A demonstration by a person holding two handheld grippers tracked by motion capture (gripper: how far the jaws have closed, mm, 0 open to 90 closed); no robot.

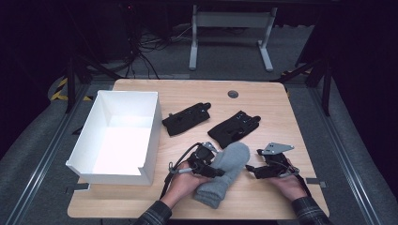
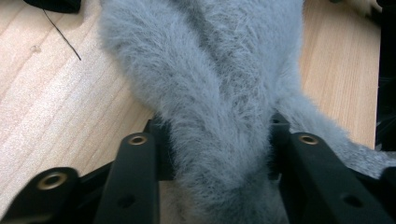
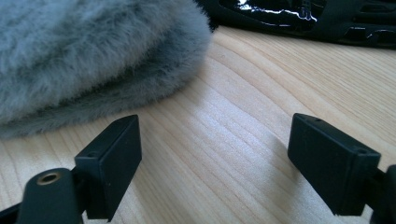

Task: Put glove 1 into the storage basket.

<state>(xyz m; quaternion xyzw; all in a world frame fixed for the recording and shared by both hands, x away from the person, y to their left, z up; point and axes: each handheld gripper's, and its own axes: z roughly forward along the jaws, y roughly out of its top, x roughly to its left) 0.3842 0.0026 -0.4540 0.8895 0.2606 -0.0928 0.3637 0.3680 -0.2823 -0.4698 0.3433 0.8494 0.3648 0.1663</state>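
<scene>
At the lower middle of the high view, the left hand-held gripper (image 1: 217,171) is clamping the fluffy grey woollen mitten (image 1: 224,172), its jaws pinching the fur from both sides in the left gripper view. The mitten is lying on the pale wooden table (image 1: 263,101). Just to its right, the right hand-held gripper (image 1: 248,168) is resting with jaws spread wide, holding nothing. Farther up, two black gloves (image 1: 186,118) are lying beside a white open box (image 1: 117,136) at the left.
</scene>
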